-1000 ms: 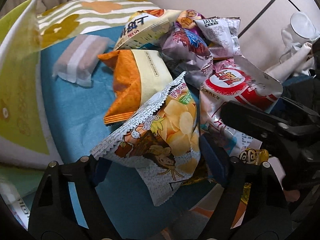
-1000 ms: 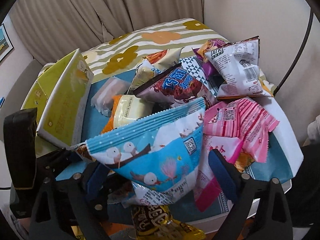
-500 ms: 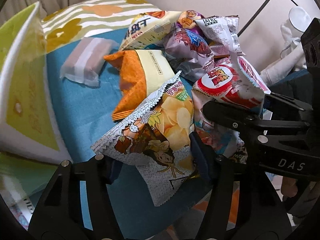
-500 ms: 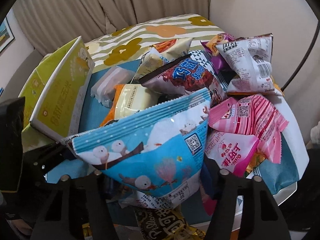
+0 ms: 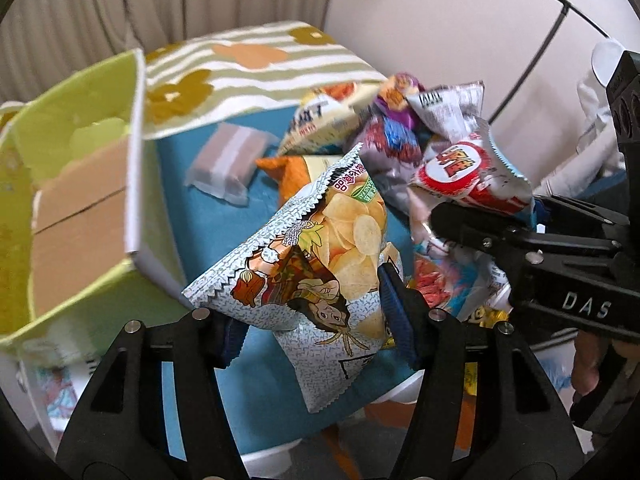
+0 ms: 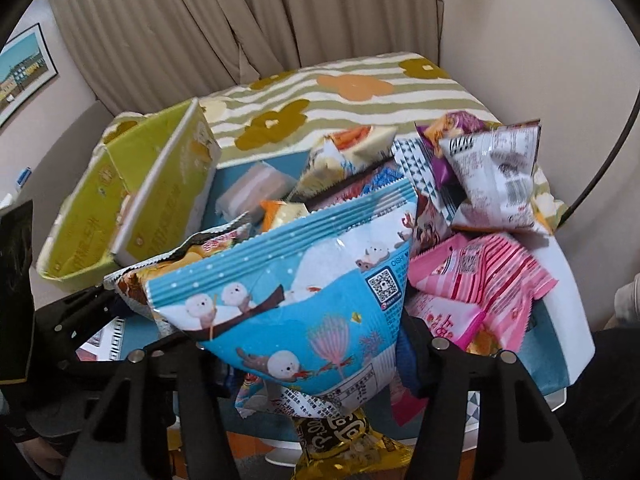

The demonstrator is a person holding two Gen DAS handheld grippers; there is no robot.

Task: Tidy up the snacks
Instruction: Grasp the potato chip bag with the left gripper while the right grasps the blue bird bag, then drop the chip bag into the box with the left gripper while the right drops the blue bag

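A white-grey potato chip bag hangs off the blue tabletop, pinched at its lower part by my left gripper, whose pads press on both sides. My right gripper has its jaws closing on a light blue bag with white seals, pads pressing its bottom corners. That bag is raised in front of the snack pile. My right gripper's black body shows at the right in the left wrist view. My left gripper sits low at the left in the right wrist view.
An open yellow-green carton stands at the left on the blue table. A pale wrapped packet lies alone behind it. Pink bags lie at the right edge, and a gold bag hangs below. Curtains and a flowered striped cloth lie behind.
Both grippers closed in on their bags and lifted them off the pile. The left one rose more, bringing the carton's inside and the curtains into view.
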